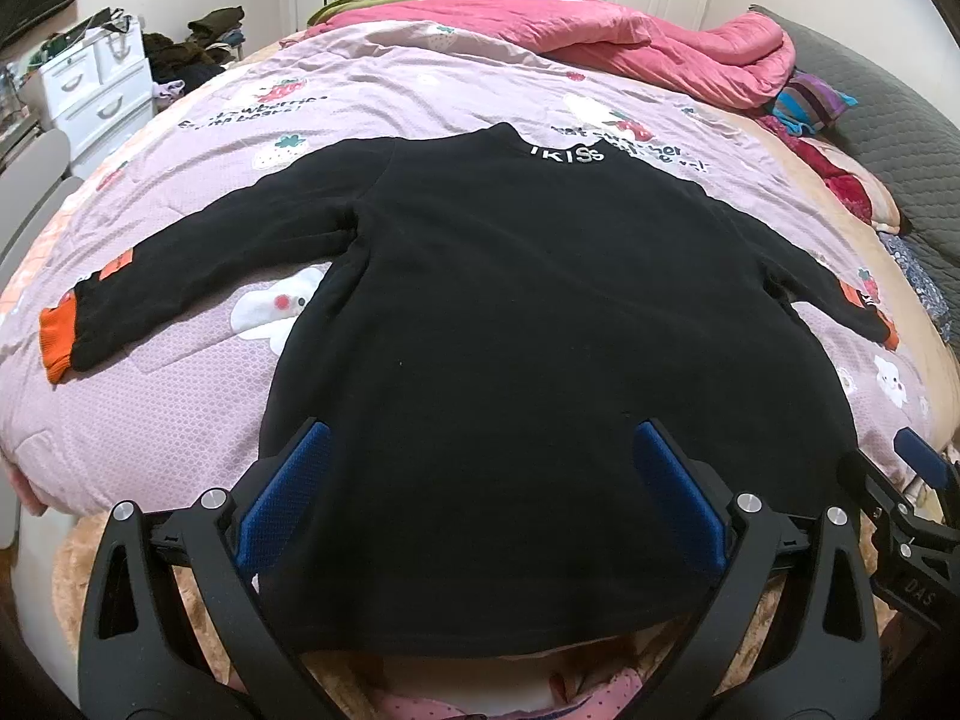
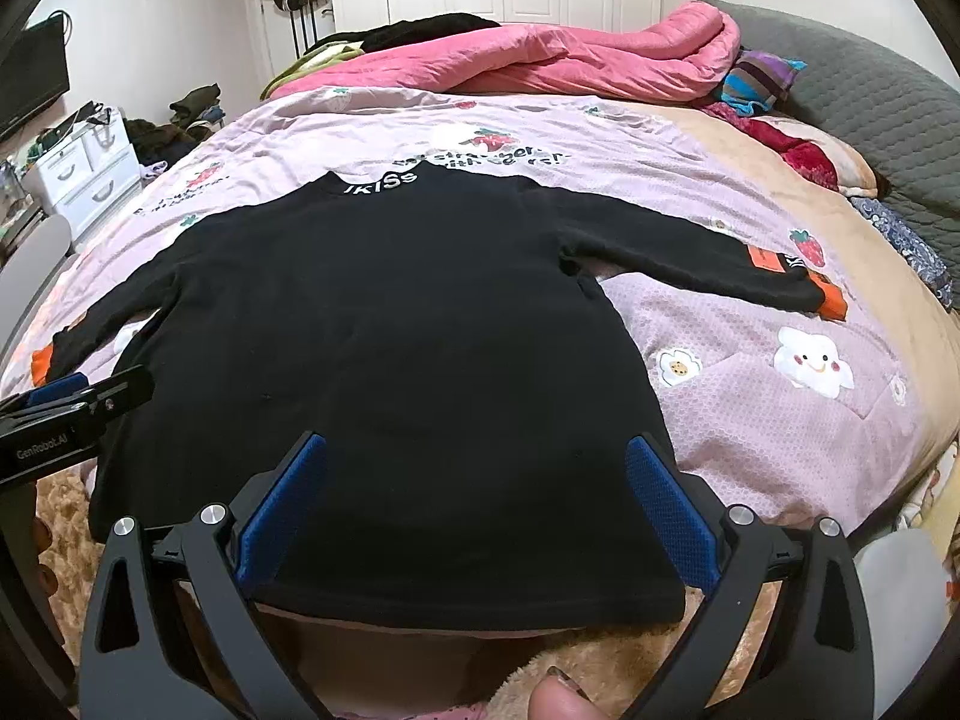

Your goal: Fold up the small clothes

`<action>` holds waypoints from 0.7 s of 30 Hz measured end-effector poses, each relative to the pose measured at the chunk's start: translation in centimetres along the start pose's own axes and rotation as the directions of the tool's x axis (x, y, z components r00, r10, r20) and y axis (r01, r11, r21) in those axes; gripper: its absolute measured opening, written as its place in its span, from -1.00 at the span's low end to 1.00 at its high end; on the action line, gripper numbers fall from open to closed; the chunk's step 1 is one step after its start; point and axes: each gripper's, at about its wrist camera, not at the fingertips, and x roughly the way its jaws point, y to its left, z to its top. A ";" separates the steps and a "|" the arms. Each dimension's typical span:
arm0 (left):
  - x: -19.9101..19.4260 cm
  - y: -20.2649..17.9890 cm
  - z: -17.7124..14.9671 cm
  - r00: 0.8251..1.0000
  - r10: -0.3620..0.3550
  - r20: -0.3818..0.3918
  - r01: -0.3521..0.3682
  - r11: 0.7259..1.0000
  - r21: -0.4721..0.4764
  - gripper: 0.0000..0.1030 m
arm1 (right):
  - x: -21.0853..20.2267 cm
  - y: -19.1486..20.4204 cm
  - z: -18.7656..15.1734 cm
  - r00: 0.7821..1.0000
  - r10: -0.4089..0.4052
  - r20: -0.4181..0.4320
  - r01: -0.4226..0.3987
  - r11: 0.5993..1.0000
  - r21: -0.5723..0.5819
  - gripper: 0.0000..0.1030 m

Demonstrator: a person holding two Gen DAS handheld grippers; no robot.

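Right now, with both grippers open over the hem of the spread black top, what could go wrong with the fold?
1. The black top lies on a soft, wrinkled quilt; closing fingers could pinch quilt fabric along with the hem.
2. The hem hangs past the bed edge near the left gripper and right gripper, so a one-layer grab may drag the garment crooked.
3. Both sleeves are spread wide and could trail unevenly.

bed (image 1: 900,138) | lilac quilt (image 1: 420,96) | black sweater (image 1: 540,330) flat, pink duvet (image 1: 630,42)
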 end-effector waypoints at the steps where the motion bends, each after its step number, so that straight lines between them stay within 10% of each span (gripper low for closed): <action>1: 0.0 0.0 -0.1 1.000 0.001 0.002 -0.001 1.000 0.001 0.83 | 0.0 0.0 0.0 1.000 -0.001 -0.001 0.001 1.000 0.000 0.92; 21: 0.1 0.0 -0.1 1.000 -0.006 0.001 0.006 1.000 0.003 0.83 | -0.1 0.4 0.0 1.000 0.008 -0.001 -0.008 1.000 -0.014 0.92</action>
